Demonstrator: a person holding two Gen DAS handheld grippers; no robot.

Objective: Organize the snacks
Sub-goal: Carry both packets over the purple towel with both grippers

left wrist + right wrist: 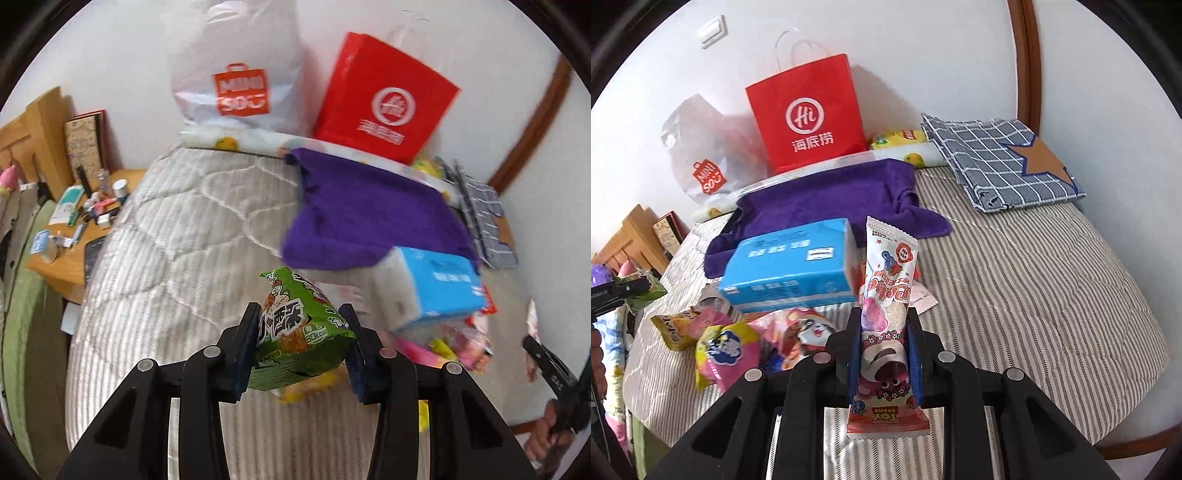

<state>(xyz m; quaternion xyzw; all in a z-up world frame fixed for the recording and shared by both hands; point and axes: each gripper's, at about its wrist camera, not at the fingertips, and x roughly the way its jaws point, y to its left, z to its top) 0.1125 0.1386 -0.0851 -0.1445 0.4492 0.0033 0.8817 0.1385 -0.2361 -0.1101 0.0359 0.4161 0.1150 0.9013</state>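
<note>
My left gripper is shut on a green snack packet and holds it above the striped bed. My right gripper is shut on a tall pink-and-white Toy Story snack pack, held upright above the bed. A pile of loose snack packets lies on the bed left of the right gripper; it also shows in the left wrist view. The left gripper with its green packet shows at the left edge of the right wrist view. The right gripper shows at the right edge of the left wrist view.
A blue tissue pack and purple towel lie on the bed. A red paper bag and white Miniso bag stand against the wall. A checked folded cloth lies far right. A cluttered wooden bedside table stands left.
</note>
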